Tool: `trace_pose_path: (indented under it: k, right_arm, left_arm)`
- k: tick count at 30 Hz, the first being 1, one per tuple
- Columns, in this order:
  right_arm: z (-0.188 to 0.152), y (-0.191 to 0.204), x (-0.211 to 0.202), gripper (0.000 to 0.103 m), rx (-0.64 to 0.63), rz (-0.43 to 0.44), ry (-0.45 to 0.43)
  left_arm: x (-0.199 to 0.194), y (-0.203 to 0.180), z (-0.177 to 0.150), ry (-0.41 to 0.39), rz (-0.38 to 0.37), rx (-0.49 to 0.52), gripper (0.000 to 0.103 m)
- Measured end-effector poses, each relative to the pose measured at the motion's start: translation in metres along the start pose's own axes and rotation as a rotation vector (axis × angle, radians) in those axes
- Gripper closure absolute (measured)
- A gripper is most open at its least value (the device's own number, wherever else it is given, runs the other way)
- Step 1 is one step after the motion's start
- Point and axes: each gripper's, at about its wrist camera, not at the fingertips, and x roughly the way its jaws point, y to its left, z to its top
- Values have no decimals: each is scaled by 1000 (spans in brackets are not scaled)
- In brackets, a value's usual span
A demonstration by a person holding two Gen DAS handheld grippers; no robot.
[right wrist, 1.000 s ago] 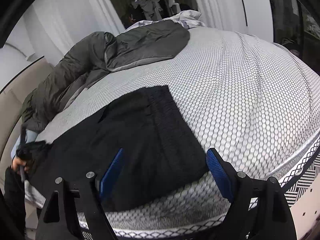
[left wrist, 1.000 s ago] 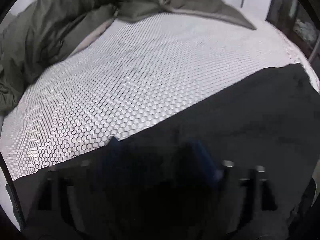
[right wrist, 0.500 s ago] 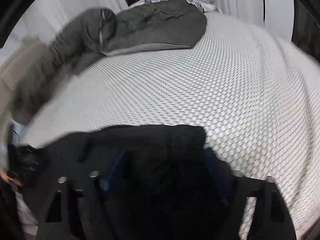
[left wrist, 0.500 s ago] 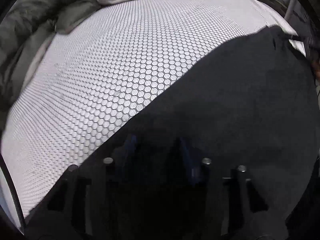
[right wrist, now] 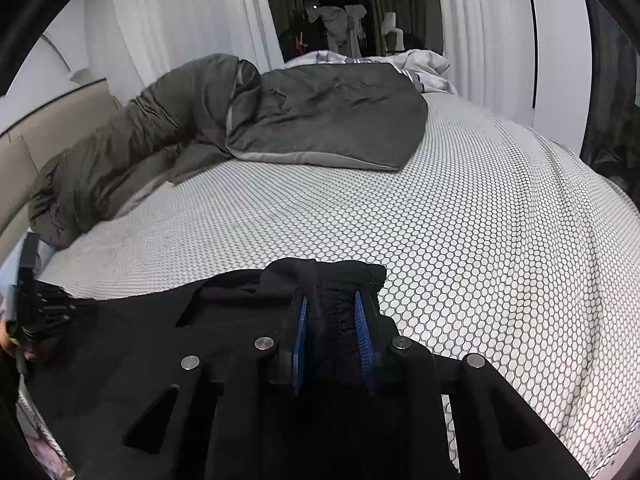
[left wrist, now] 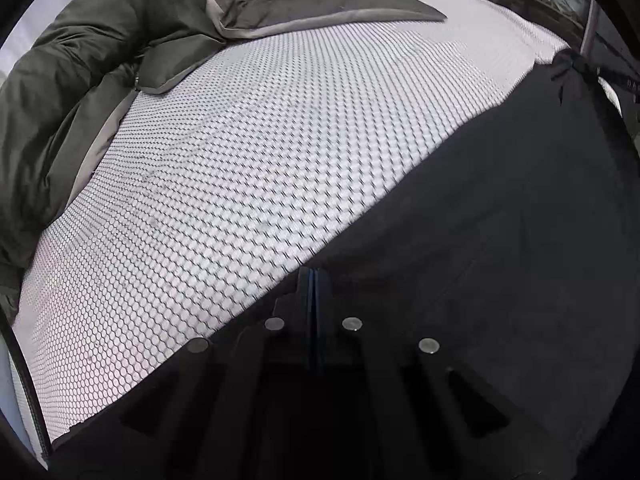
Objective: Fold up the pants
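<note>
Bed w/ honeycomb-pattern mattress cover (left wrist: pixel 256 152) fills both views, white/grey hex print. Olive-grey duvet (right wrist: pixel 320 120) bunched at the far side, pale lining showing at the edge; white striped bedding (right wrist: pixel 420 64) behind it, white curtains (right wrist: pixel 180 32) beyond.

Black pants (left wrist: pixel 500 260) lie flat on the near part of the mattress, spanning btwn both grippers, edge running diagonal in left wrist view. Fabric too dark for seam detail.

Right gripper (right wrist: pixel 332 320): jaws have just been closing, blue pads now clamped on a bunched fold of the pants' ribbed edge, fabric puckered up btwn them. That gripper also shows at far right of left wrist view, pinching the pants' far corner.

Left gripper (left wrist: pixel 312 284): jaws have just been closing, blue pads pressed together at the pants' edge; whether cloth is actually caught btwn them, can't tell, all black on black.

Writing: faint letters on dark furniture (left wrist: pixel 628 84) at right of left wrist view, not legible. No brand tags readable on pants.
</note>
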Motion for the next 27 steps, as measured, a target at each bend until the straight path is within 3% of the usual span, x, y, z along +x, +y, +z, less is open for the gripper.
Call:
trace_pose_path:
  k: [3, 5, 6, 7, 8, 9, 10, 11, 17, 20, 21, 24, 25, 26, 27]
  right_arm:
    - [-1, 0, 24, 75, -2, -52, 74]
    - [-4, -4, 33, 59, 26, -100, 86]
    - [-7, -8, 30, 42, 47, -106, 80]
    - [-9, -14, 20, 31, 93, -112, 48]
    - [-13, -19, 10, 27, 117, -107, 19]
    - [-20, -25, -3, 21, 139, -103, -7]
    - [-29, -33, -22, 18, 175, -103, -33]
    - [-37, -40, -34, 17, 205, -97, -43]
    - [-113, -64, -85, 16, 389, 19, -5]
    - [-140, -74, -89, 20, 455, 64, -3]
    - [-144, -77, -92, 25, 473, 82, -2]
    - [-144, -84, -82, 26, 557, 213, -8]
    - [-142, -86, -69, 28, 598, 259, 17]
    - [-141, -89, -61, 33, 633, 253, 43]
    - [-143, -94, -51, 47, 697, 244, 65]
  left_arm:
    - [15, 7, 7, 38, 20, -44, 102]
    - [21, 13, 4, 50, 35, -79, 96]
    - [17, 15, 1, 51, 31, -103, 92]
    - [12, 18, -4, 46, 14, -130, 81]
    - [6, 20, -8, 38, -5, -145, 60]
    - [-4, 20, -15, 17, -25, -165, 49]
    - [-15, 19, -22, -11, -28, -180, 31]
    - [-32, 15, -33, -51, -29, -198, 21]
    - [-88, -36, -89, -150, -84, -282, 4]
    - [-100, -73, -117, -210, -66, -302, 2]
    - [-93, -77, -125, -204, -63, -317, 2]
    - [-83, -87, -149, -177, -96, -391, 1]
    - [-80, -88, -155, -176, -83, -407, 1]
    - [-77, -88, -159, -179, -67, -412, 1]
    - [-74, -86, -160, -180, -58, -419, 1]
